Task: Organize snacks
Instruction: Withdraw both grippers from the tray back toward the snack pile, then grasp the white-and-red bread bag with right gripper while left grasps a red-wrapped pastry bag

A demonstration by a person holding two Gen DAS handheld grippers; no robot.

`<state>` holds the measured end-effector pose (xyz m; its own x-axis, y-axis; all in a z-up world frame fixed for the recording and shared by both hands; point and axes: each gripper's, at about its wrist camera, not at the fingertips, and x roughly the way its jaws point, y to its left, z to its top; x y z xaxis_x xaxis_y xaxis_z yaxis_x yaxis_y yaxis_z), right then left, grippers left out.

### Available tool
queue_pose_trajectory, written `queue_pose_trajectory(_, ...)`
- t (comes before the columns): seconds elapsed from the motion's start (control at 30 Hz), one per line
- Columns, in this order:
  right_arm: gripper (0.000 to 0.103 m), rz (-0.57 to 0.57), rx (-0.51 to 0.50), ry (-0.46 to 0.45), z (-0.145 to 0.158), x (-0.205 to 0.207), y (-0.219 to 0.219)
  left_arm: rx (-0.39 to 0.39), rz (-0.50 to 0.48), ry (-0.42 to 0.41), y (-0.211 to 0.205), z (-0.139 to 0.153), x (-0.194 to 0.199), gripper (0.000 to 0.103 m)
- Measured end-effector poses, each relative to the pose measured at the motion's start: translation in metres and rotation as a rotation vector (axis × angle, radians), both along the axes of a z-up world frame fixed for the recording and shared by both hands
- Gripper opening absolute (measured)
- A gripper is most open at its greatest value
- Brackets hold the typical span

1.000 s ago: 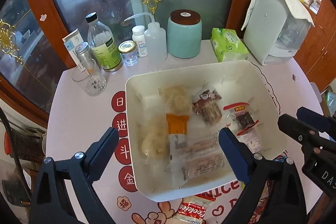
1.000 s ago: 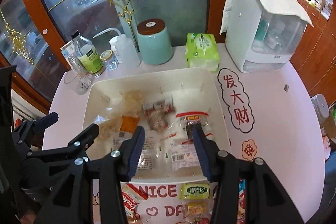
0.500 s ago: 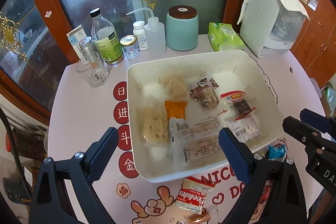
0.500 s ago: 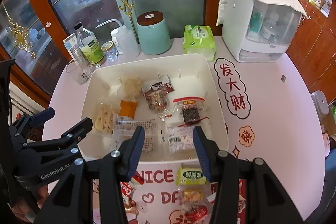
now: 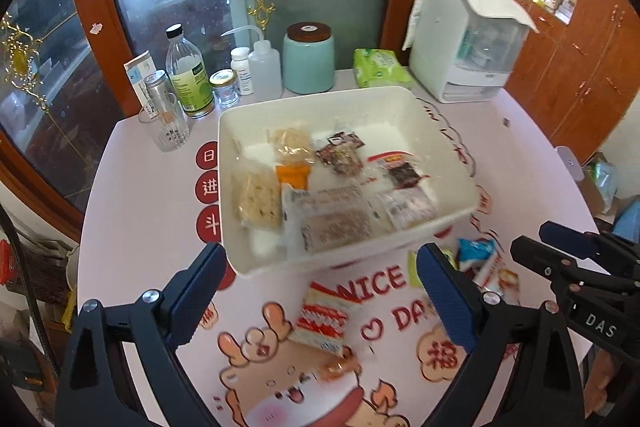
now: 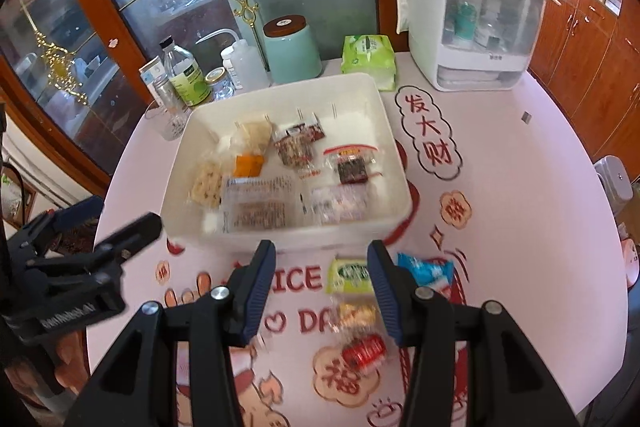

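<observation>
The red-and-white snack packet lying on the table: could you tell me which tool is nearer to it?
Left. The left tool brackets the red-and-white packet; the right tool hangs beside it, over other packets.

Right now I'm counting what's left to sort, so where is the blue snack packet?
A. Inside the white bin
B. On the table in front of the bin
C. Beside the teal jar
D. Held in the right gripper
B: the blue snack packet lies on the table, outside the white bin's near wall.
</observation>
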<state>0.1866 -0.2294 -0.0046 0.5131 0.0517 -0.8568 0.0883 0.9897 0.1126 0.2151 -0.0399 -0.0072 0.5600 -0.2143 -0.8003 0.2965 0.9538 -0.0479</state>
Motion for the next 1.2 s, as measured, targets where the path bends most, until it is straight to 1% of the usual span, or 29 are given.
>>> queue_pose_trajectory(0.1,0.048,0.010,-0.001,-0.007,0.000,-0.027,-0.012,-0.013,-0.008,-0.009,-0.004,0.003,-0.025,0.096)
queue_pose_trajectory(0.3,0.048,0.012,-0.044,-0.013,-0.004,-0.076,-0.044,-0.027,-0.011,-0.018,-0.022,0.000,-0.066,0.096)
queue_pose_trajectory(0.47,0.050,0.015,-0.054,-0.013,-0.013,-0.109,-0.076,-0.037,-0.023,0.016,-0.044,-0.018,-0.093,0.096)
queue_pose_trajectory(0.57,0.054,0.011,-0.056,-0.012,-0.023,-0.121,-0.092,-0.031,-0.029,0.056,-0.062,-0.038,-0.100,0.096)
queue_pose_trajectory(0.73,0.055,0.006,-0.040,0.005,-0.041,-0.122,-0.107,-0.020,-0.042,0.141,-0.092,-0.079,-0.100,0.096)
queue_pose_trajectory(0.83,0.057,0.017,-0.034,0.007,-0.056,-0.114,-0.111,-0.007,-0.052,0.184,-0.106,-0.108,-0.093,0.096)
queue_pose_trajectory(0.93,0.057,0.026,-0.021,0.038,-0.075,-0.099,-0.112,0.009,-0.062,0.239,-0.117,-0.136,-0.085,0.096)
queue_pose_trajectory(1.03,0.058,0.025,-0.012,0.075,-0.096,-0.083,-0.110,0.009,-0.056,0.282,-0.121,-0.157,-0.077,0.096)
queue_pose_trajectory(1.17,0.058,0.040,-0.027,0.129,-0.124,-0.061,-0.104,0.006,-0.053,0.313,-0.122,-0.170,-0.068,0.096)
queue_pose_trajectory(1.2,0.060,0.044,-0.020,0.137,-0.131,-0.056,-0.103,0.007,-0.054,0.315,-0.122,-0.173,-0.066,0.096)
